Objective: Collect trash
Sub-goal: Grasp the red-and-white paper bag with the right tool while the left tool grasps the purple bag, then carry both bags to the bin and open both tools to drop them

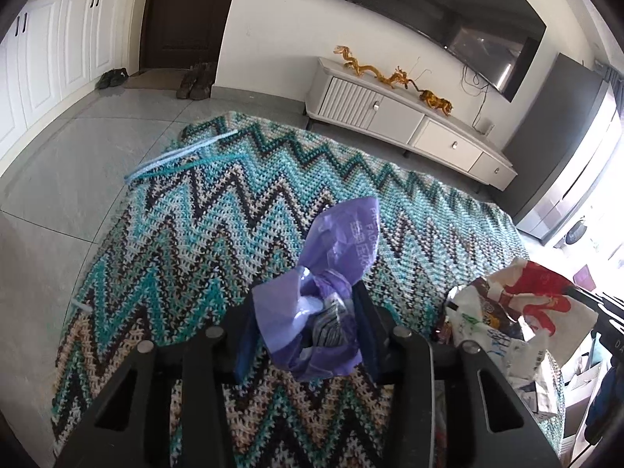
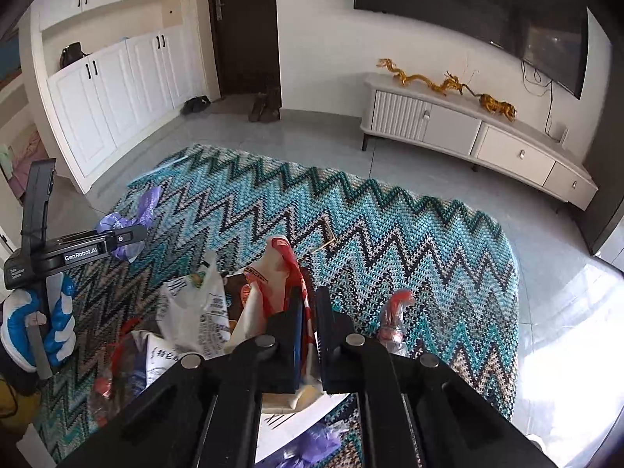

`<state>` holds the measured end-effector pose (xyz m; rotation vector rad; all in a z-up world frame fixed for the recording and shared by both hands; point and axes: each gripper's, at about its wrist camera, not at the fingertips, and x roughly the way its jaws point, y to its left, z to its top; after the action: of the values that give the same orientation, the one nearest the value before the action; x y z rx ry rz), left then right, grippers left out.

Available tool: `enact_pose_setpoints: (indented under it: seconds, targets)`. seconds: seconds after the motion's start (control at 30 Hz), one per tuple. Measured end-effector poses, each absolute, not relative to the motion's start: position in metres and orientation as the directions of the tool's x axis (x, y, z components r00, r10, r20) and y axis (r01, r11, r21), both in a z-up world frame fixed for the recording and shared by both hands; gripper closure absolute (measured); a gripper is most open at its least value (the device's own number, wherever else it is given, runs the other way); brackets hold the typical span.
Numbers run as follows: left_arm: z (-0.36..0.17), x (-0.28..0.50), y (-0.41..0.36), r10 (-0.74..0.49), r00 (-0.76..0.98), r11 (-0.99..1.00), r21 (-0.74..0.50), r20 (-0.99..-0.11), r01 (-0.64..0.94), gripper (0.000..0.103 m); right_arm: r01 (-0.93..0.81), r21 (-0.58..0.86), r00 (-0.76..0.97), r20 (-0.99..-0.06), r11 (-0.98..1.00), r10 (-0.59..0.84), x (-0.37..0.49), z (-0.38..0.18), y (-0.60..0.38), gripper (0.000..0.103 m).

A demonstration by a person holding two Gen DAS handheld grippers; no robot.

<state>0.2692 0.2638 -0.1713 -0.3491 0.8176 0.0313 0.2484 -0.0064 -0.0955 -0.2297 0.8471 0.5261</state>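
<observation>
Left claw [image 1: 308,323], closed on a crumpled purple plastic wrapper [image 1: 335,273], hangs above the zigzag-patterned rug [image 1: 195,234]; its gloved hand [image 2: 39,323] grips the handle upright at the rug's left edge. Right claw [image 2: 308,319], fingers nearly together, pinches the red-and-white plastic bag [image 2: 280,273] by its rim, holding the mouth up over the rug. Red-wrapped litter [image 2: 394,312] lies just beside the bag.

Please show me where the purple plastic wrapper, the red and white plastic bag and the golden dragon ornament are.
purple plastic wrapper [image 1: 331,273], left wrist view, on its crumpled middle.
red and white plastic bag [image 2: 284,269], right wrist view, on its red upper edge.
golden dragon ornament [image 2: 425,80], right wrist view, on its body.
</observation>
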Motion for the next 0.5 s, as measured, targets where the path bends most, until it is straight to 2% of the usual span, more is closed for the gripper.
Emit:
enact_pose_setpoints:
  seconds: [0.5]
  targets:
    - [-0.103,0.21,0.251,-0.129,0.763,0.951,-0.298,-0.634,-0.087,0.063,-0.509,0.025,0.633,-0.667,0.86,0.393,0.188,-0.039,-0.031,0.096]
